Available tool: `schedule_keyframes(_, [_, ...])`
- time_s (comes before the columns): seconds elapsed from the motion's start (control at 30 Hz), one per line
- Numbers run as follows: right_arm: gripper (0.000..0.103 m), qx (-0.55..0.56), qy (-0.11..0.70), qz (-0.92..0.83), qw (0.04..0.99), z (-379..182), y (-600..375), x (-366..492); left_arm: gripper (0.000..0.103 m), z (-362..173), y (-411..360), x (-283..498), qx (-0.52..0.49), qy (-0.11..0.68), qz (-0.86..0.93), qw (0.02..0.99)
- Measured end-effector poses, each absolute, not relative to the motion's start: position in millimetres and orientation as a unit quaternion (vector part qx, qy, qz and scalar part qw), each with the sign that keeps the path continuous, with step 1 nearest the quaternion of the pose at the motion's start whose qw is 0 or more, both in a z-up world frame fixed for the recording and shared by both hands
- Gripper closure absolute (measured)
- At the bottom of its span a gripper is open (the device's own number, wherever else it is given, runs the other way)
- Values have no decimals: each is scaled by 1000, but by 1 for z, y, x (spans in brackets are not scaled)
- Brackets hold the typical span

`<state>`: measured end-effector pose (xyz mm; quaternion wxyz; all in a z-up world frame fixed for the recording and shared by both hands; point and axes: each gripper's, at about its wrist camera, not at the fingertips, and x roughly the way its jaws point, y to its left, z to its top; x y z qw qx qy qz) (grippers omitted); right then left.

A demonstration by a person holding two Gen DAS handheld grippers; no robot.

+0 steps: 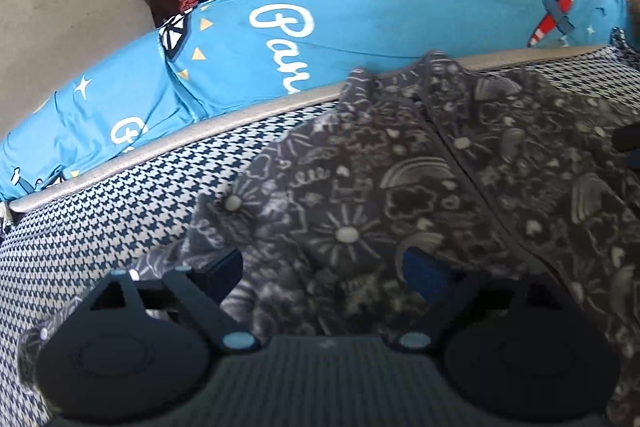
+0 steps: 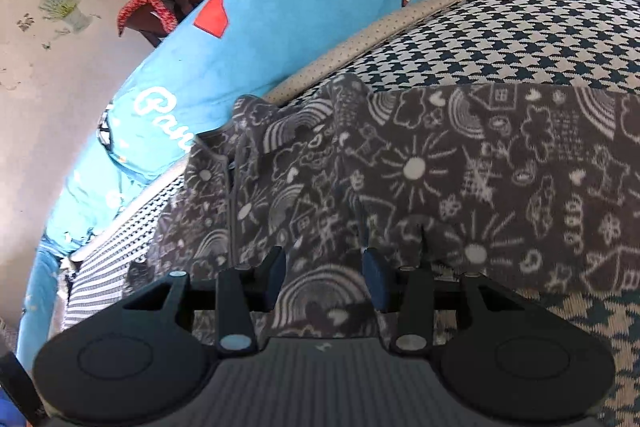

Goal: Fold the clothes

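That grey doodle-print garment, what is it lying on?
The grey garment lies on a black-and-white houndstooth cover, which shows all around its edges. A blue printed quilt lies beyond that. What is directly beneath the garment's middle is covered and cannot be seen.

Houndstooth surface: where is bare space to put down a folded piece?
Bare houndstooth cover lies left of the grey doodle-print garment, up to the grey edge strip. Another bare patch lies beyond the garment on the right. The middle is crowded with cloth.
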<state>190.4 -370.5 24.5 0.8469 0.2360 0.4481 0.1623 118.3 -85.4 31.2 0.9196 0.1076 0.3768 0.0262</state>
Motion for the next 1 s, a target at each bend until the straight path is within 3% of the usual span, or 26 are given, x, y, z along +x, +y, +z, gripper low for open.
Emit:
schedule_keyframes(0.23, [61, 214, 473, 136, 844, 10, -371, 180, 11, 9, -78, 109, 107, 408, 52, 905])
schedule_keyframes(0.3, [75, 187, 469, 101, 857, 9, -374, 177, 11, 4, -71, 107, 105, 416, 64, 901])
schedule_keyframes(0.5, [78, 117, 457, 65, 879, 8, -371, 171, 1, -5, -50, 98, 92, 422, 96, 897])
schedule_keyframes(0.6, [84, 88, 451, 57, 886, 6, -367, 170, 0, -6, -44, 95, 89, 422, 106, 896])
schedule_keyframes(0.77, [82, 78, 443, 44, 892, 7, -367, 165, 0, -5, -36, 88, 80, 422, 121, 895])
schedule_keyframes(0.8, [70, 83, 442, 38, 892, 8, -367, 164, 0, -4, -34, 86, 78, 421, 122, 895])
schedule_keyframes(0.83, [67, 87, 440, 33, 893, 10, -370, 161, 0, -3, -33, 84, 75, 420, 124, 896])
schedule_keyframes(1.0, [67, 117, 428, 31, 895, 21, -385, 136, 0, 10, -43, 64, 92, 379, 117, 913])
